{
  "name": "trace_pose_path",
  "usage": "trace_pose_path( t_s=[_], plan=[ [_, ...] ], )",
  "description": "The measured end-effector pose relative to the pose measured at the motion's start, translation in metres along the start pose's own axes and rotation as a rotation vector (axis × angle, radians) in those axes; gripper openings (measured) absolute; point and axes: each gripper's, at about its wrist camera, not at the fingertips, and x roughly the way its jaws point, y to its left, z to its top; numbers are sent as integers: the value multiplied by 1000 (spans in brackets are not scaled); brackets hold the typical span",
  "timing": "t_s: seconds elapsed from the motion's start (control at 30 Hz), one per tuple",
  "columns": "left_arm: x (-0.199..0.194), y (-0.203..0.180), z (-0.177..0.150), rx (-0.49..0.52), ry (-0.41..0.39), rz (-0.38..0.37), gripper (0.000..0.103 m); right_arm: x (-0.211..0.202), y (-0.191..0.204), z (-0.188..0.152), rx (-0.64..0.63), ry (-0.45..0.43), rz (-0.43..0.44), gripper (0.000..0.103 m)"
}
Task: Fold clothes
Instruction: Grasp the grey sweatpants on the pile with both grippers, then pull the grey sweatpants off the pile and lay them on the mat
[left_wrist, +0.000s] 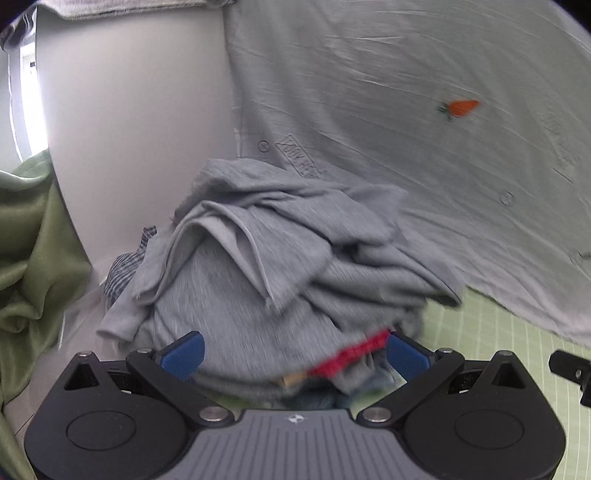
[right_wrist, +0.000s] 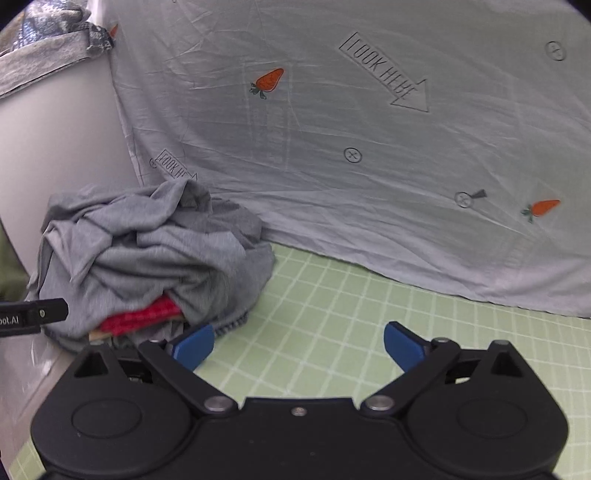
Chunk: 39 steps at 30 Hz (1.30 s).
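Against the printed sheet: a rumpled heap of clothes sits bunched at the foot of the hanging grey carrot-print sheet, at that sheet's left edge; nothing in the heap lies flat or squared
Top layer: a grey knit garment drapes over everything, creased and lumpy; a red item peeks out beneath it, and a striped blue fabric shows on the side away from the sheet
Progress: no folded piece shows anywhere in either view; by my reading the whole pile is left to sort and fold, though a finished stack could lie out of frame
Left gripper: jaws spread wide, right up against the near face of the heap, the grey cloth bulging between the blue pads; whether any fabric is caught I cannot tell, and the view is blurred
Right gripper: jaws wide apart, holding nothing; it hovers over bare mat just out from the sheet, beside the heap
Surface: a pale green gridded mat runs up to the sheet's hem
Room: a plain white wall stands left of the sheet; green cloth hangs further left again
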Motion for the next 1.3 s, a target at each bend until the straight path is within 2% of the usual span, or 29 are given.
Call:
trace_pose_path(
  t_s=[0.17,0.23,0.3,0.37,0.4,0.43,0.47,0.53,0.63,0.67,0.7,0.73,0.77,0.8,1.07,1.17,1.27,1.3],
  plan=[
    [57,31,25,-82,44,-2,101,68,16,31,50,40,57,94],
    [75,38,30,-104,65,-14,96,93,23,40,80,65,110,87],
    [78,37,30,-87,69,-11,86,115,29,46,118,89,163,81],
    [81,37,29,-71,73,-8,82,133,34,49,149,109,206,75],
    [83,37,28,-63,75,-7,76,139,36,49,155,116,229,66],
    [84,37,28,-54,77,-5,74,145,38,49,156,123,258,53],
    [85,37,28,-46,78,-4,70,149,39,49,150,124,286,46],
    [80,39,25,-35,72,-10,62,148,40,45,119,104,330,9],
    [71,44,20,-64,63,-18,45,135,38,40,89,48,346,7],
    [67,45,18,-69,61,-19,36,129,35,39,85,34,345,7],
    [63,46,16,-69,64,-22,25,119,30,35,84,22,334,6],
    [60,46,14,-70,68,-26,20,109,24,30,85,14,315,6],
    [55,46,11,-69,70,-40,9,98,18,24,86,5,297,6],
    [49,45,7,-65,69,-56,8,87,12,18,87,-4,279,6],
    [-14,2,-42,20,78,-166,6,-3,-43,-34,122,-63,132,3],
    [-40,-17,-66,31,101,-208,8,-44,-78,-66,130,-68,8,3],
    [-62,-37,-94,34,134,-222,11,-84,-128,-95,175,-75,-135,3],
    [-70,-44,-103,35,144,-227,15,-96,-149,-105,199,-69,-190,3]
  ],
)
